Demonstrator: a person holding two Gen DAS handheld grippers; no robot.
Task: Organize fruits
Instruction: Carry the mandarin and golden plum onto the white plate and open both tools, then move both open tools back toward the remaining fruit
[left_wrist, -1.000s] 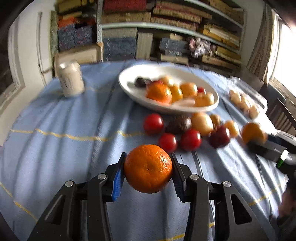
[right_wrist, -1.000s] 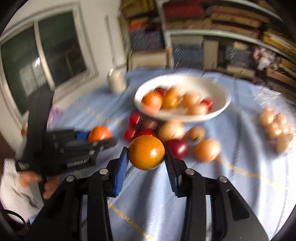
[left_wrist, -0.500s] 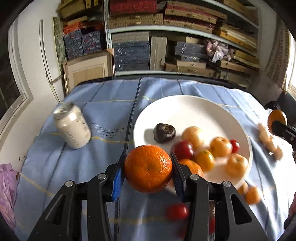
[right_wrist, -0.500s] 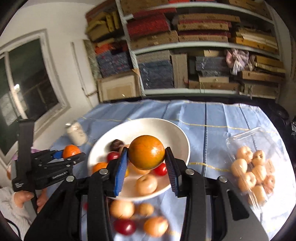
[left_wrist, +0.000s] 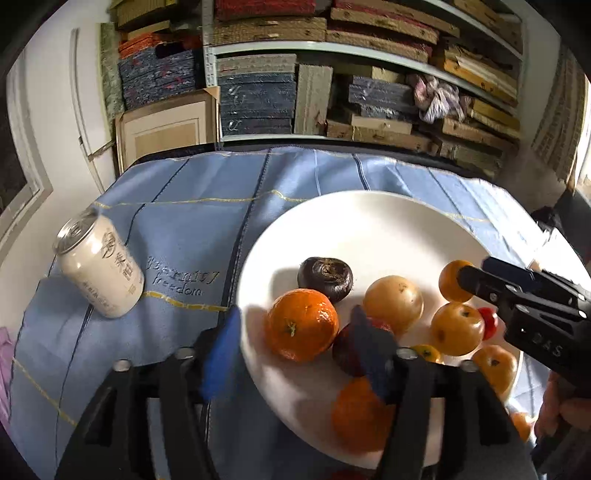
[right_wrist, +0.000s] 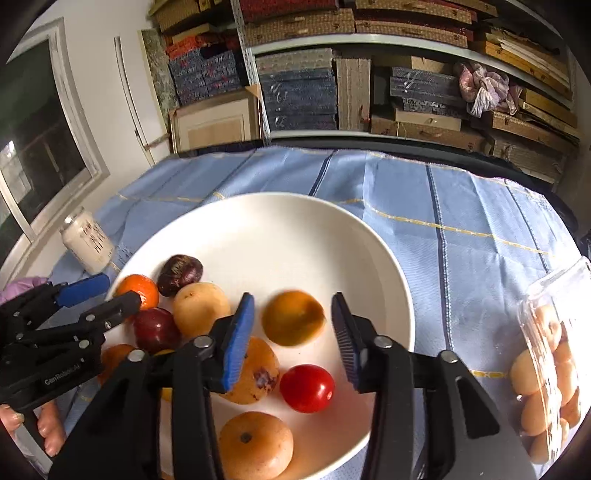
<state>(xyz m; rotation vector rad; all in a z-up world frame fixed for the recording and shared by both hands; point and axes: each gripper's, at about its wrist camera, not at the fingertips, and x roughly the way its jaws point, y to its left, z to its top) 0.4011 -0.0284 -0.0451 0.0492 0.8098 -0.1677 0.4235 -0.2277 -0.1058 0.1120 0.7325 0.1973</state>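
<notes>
White bowl (right_wrist: 388, 266) holds the fruit beneath both gaping, empty hand-held grippers, left (left_wrist: 295, 354) and right (right_wrist: 291, 336).

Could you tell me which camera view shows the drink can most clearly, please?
The left wrist view: the drink can stands large and near, its printed label and top visible. In the right wrist view it is smaller, blurrier, by the plate's far-left rim.

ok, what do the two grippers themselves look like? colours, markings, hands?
Both are black, angular linkage frames with silver pivot bolts. The left gripper and right gripper each carry blue ribbed pads on the fingers. White "GenRobot.AI" lettering marks the left body. A bare hand with a pale sleeve holds it. No cables visible.
</notes>
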